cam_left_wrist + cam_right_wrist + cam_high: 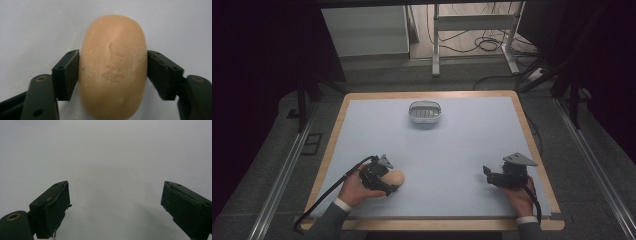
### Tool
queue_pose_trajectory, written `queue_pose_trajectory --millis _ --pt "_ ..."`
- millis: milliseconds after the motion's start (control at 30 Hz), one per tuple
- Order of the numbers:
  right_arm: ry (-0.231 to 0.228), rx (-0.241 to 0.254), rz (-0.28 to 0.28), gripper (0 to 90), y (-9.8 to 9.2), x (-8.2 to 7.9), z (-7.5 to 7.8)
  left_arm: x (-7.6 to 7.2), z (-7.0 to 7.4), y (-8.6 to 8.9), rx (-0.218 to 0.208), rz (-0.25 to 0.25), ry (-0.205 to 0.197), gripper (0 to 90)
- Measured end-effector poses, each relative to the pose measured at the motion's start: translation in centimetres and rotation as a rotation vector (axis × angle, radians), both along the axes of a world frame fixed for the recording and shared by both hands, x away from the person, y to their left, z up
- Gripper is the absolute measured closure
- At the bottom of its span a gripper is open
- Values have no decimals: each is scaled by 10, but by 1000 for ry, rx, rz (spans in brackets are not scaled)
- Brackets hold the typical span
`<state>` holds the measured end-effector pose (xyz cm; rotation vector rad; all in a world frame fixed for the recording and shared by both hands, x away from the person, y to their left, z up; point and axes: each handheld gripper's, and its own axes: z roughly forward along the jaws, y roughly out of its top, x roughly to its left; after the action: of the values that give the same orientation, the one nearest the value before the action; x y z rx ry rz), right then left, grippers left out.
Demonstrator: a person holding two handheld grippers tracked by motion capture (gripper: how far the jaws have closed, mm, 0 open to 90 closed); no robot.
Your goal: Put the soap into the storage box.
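A tan oval bar of soap point(397, 177) lies on the pale blue table mat point(452, 150) at the near left. My left gripper point(392, 182) is shut on it. In the left gripper view both black pads point(67, 75) press against the sides of the soap point(112, 50), which has a faint stamp on its top face. My right gripper point(486, 173) rests at the near right of the mat, pointing left. In the right gripper view this gripper point(115, 207) stands open, with bare mat between its jaws.
A small silver dish point(425, 113) with a ribbed insert stands at the far middle of the mat. A wooden table rim point(532, 145) frames the mat. Beyond the table are a white cabinet point(364, 30), a metal stand point(435, 45) and floor cables.
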<state>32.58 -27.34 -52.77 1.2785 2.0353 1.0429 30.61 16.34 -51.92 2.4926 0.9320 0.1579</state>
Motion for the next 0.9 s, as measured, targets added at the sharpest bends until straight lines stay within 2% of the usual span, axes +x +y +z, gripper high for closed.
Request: queue_pose_trajectory --millis 367,667,900 --pt "0 0 -4 85 0 0 0 2 3 2 -2 0 -11 326" --pt "0 2 -7 85 -1 0 0 10 18 9 -35 6 -28 327" --pt "1 5 -6 85 -1 0 0 19 27 10 -42 16 -43 327"
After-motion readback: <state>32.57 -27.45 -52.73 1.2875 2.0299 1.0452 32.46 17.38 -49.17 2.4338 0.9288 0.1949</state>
